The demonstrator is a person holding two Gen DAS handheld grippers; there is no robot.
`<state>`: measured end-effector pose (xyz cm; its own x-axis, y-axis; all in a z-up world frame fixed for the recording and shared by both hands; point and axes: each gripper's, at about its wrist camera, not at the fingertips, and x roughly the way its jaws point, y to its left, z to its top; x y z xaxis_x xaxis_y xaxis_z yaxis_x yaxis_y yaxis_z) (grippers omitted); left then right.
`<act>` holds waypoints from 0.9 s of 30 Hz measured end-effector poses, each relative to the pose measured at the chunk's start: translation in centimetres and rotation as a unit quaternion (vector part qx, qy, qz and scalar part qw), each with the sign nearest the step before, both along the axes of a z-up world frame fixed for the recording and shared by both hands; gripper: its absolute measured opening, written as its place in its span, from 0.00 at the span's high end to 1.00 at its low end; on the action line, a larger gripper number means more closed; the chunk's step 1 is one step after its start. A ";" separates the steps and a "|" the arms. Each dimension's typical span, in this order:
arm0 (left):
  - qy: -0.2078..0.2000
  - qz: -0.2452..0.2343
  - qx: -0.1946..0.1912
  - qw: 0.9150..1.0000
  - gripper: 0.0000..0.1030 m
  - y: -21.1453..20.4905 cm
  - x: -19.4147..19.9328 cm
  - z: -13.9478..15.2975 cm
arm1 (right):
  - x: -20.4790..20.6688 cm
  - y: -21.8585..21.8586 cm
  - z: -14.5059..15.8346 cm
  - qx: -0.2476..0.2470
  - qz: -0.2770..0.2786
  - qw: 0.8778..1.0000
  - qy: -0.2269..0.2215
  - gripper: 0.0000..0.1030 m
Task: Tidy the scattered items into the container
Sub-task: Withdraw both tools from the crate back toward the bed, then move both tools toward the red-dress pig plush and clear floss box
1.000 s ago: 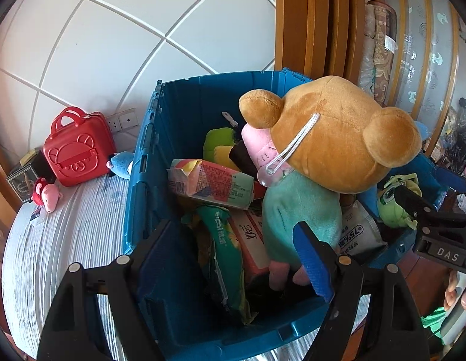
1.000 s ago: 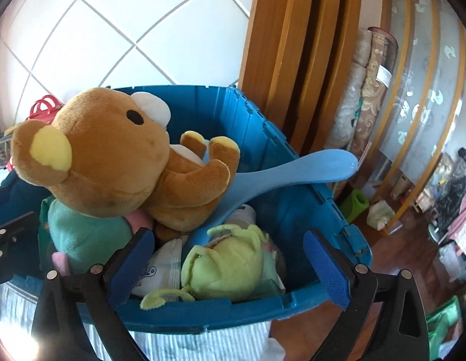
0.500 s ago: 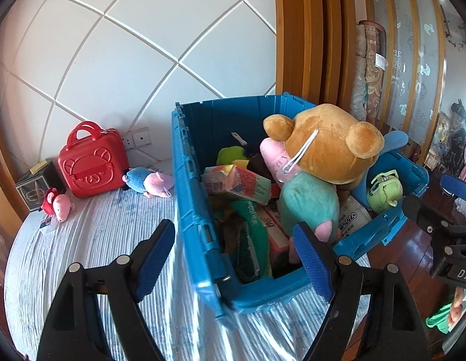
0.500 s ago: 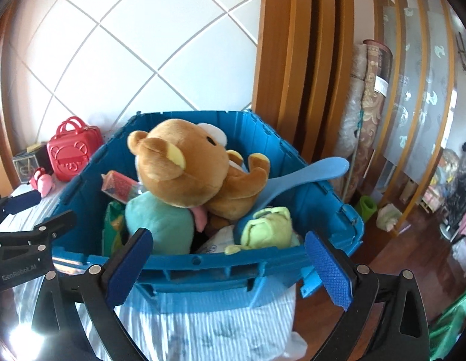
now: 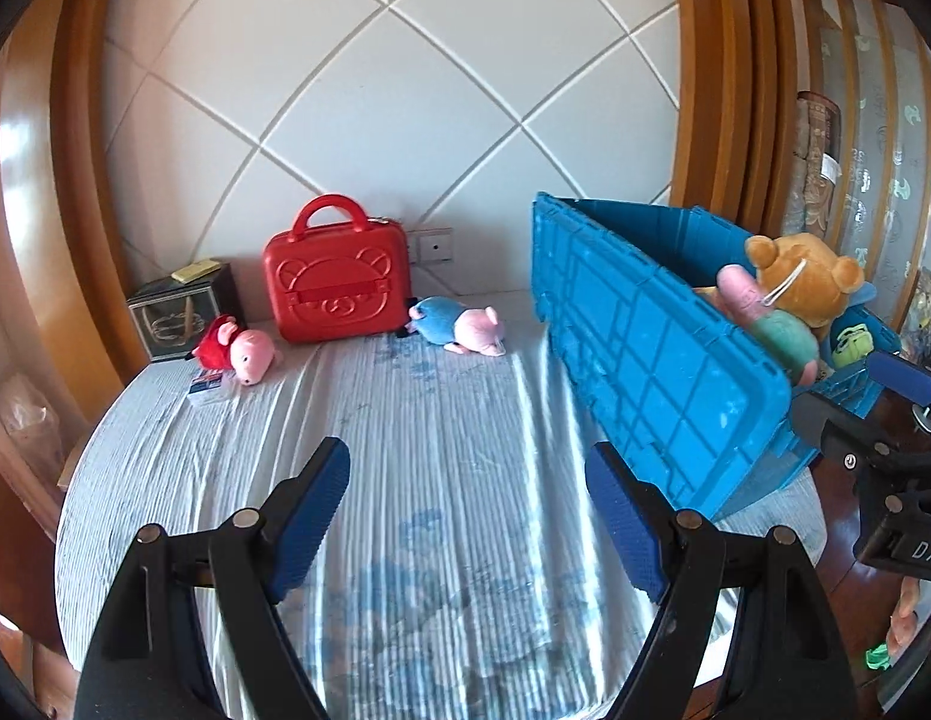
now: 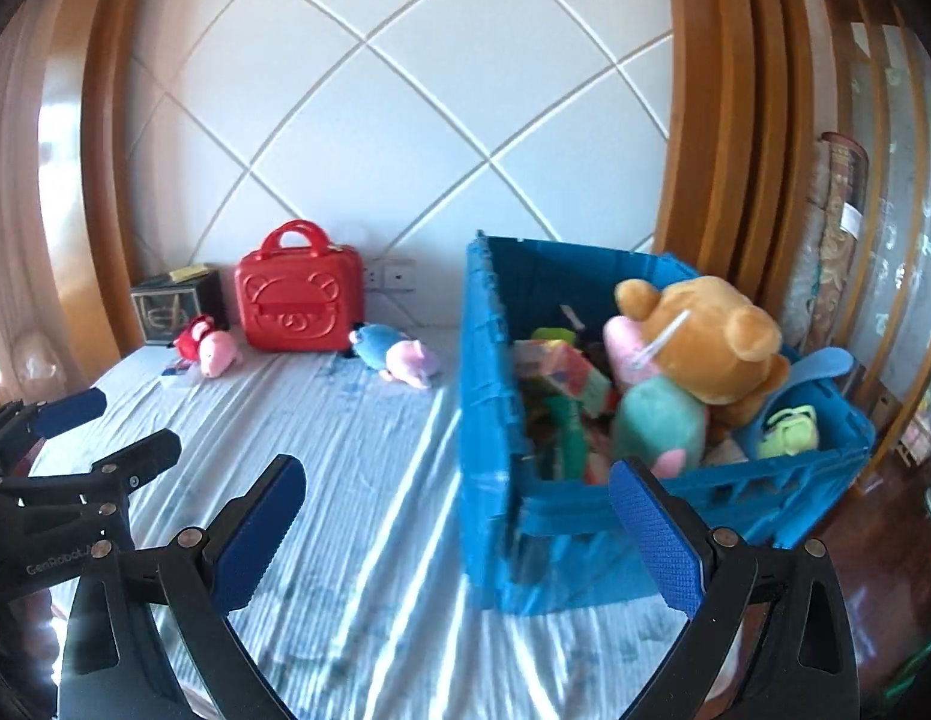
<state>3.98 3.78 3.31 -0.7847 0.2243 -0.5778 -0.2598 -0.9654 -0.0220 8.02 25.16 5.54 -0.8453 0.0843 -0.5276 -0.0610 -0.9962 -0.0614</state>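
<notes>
A blue crate [image 6: 495,420] stands on the right side of a striped bed cover [image 6: 357,420]. It is piled with toys, with a brown plush bear [image 6: 711,336] on top, a green plush [image 6: 789,429] and a blue scoop [image 6: 825,363]. On the cover by the wall lie a blue-and-pink plush [image 5: 459,327] and a red-and-pink plush [image 5: 237,351]. My left gripper [image 5: 465,450] hangs open and empty over the cover, left of the crate [image 5: 645,348]. My right gripper [image 6: 458,468] is open and empty in front of the crate's near corner.
A red bear-faced case [image 5: 336,285] and a dark box [image 5: 180,312] stand against the white quilted wall. Wooden frames and a glass panel rise behind the crate. Wooden floor shows past the bed's right edge [image 6: 885,540].
Both grippers have drawn back from over the crate and swung left. The crate now looks smaller, and the bed cover, plush toys and red case have come into view.
</notes>
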 end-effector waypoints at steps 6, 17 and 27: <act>-0.013 0.052 0.008 0.999 0.22 -5.9 -1.9 -1.2 | -3.5 -6.4 -0.8 0.003 0.044 0.999 -0.018 0.00; -0.042 0.142 -0.014 0.989 0.22 -10.8 -10.0 -3.9 | -14.5 -10.3 -4.7 -0.006 0.105 0.993 -0.052 0.00; -0.083 0.188 -0.022 0.978 0.22 -15.0 -15.4 -6.6 | -22.0 -12.7 -8.1 0.003 0.129 0.987 -0.096 0.00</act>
